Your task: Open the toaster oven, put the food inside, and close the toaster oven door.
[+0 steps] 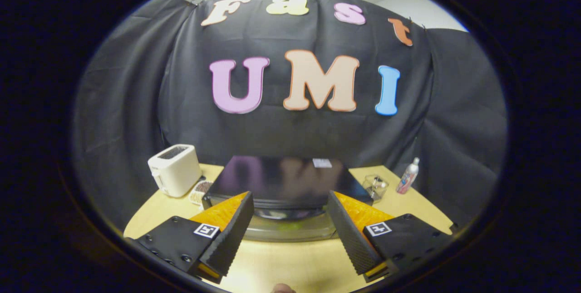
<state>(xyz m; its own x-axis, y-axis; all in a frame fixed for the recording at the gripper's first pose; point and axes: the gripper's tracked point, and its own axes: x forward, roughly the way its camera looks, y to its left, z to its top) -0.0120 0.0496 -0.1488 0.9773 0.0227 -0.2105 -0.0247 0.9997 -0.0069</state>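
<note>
Black toaster oven [283, 184] on the table, just beyond the fingers.

No wording is legible. Each finger of the wide-spread gripper [289, 197] carries a square coded marker [206, 230]; the toaster oven [281, 179] bears an unreadable white sticker [322, 163].

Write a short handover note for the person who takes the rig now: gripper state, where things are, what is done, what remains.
Hand-held gripper: open, holding nothing, fingers spread just before the toaster oven.
Toaster oven: on the wooden table, centre, seen from above. Whether its door is shut, I cannot tell.
White toaster stands left of it, a clear container and a small bottle right.
Food: not identified.
Seemingly left: open door, load food, close door.
</note>
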